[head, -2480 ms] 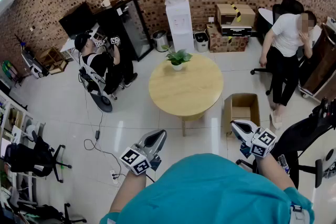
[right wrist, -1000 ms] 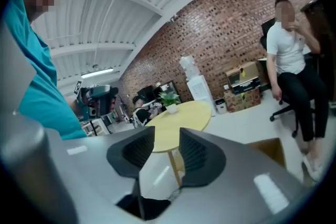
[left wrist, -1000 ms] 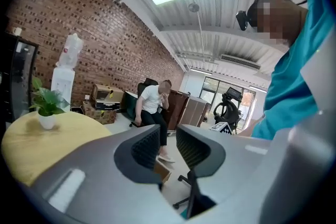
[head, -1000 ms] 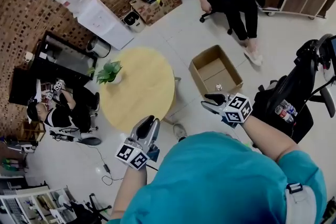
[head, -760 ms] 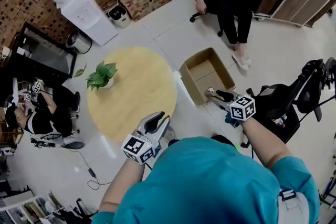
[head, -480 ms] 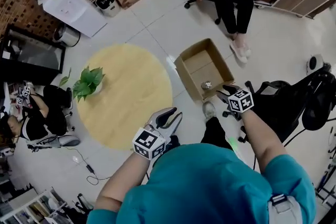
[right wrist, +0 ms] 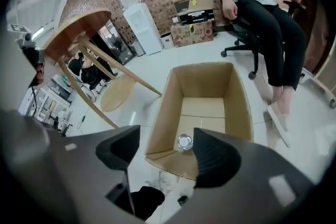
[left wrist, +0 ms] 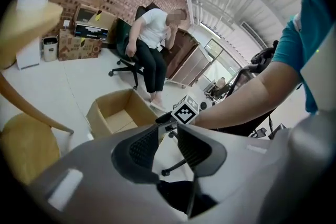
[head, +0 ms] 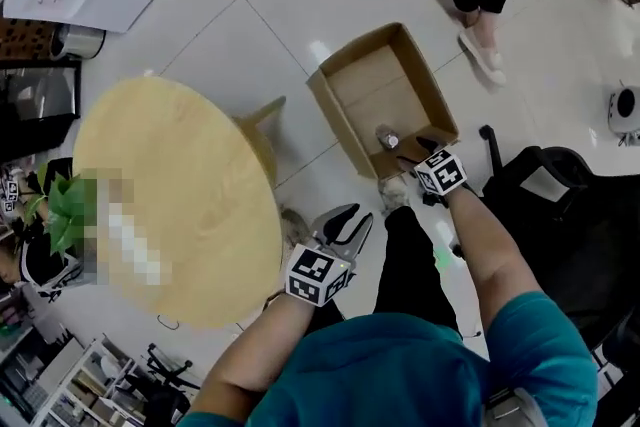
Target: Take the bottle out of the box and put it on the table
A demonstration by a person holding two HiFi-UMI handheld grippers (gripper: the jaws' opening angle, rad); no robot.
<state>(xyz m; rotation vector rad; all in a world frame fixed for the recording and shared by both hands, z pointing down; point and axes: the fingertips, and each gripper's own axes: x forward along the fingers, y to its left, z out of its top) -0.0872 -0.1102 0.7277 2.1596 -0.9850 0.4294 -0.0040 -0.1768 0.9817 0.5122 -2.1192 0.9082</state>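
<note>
Bottle (head: 387, 137) in box (head: 372, 83) — open-topped, table (head: 175, 190) nearby

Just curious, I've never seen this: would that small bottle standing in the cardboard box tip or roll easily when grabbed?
The bottle stands upright and looks small against the cardboard box, so it is probably light and may tip if nudged. Seen from above it looks round, so once down it would likely roll.
</note>
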